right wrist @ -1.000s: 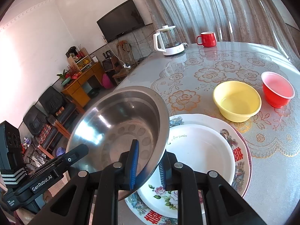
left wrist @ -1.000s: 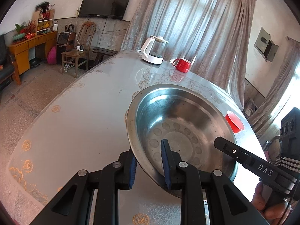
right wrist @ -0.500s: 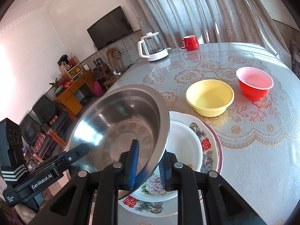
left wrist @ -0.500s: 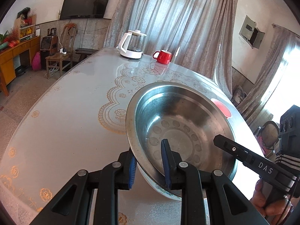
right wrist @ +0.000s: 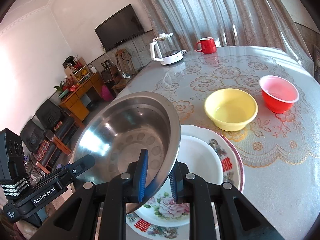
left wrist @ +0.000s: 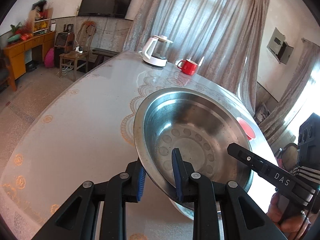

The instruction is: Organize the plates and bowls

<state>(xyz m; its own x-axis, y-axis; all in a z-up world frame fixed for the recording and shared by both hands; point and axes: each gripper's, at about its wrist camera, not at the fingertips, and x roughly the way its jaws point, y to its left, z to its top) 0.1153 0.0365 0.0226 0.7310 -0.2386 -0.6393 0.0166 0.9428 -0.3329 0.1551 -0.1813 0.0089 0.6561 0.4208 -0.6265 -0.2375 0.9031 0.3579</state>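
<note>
Gripping the steel basin from both sides: left gripper has its blue pads clamped on the near rim, one pad outside the wall, one inside; right gripper likewise clamped on the basin's rim at its own near edge, inner pad against the dimpled bottom side, outer pad under the wall. Each gripper shows in the other's view, black w/ white lettering, at the basin's opposite side. Basin is held up off the table, tilted, its low edge over the stacked plates. Just below/behind it in right view: a white deep plate nested in a flower-pattern plate, which sits on a larger plate w/ red rim & red characters; can't tell if basin touches the stack. In left view only a sliver of plate edge shows under the basin. Farther out on the lace-print tablecloth: yellow bowl near the plates, red bowl beside it to the right, apart from it; in left view the red bowl peeks past the basin's far rim. At the far table edge: white-base glass kettle & red mug, near each other. Beyond: curtains, wall TV, wooden cabinet
</note>
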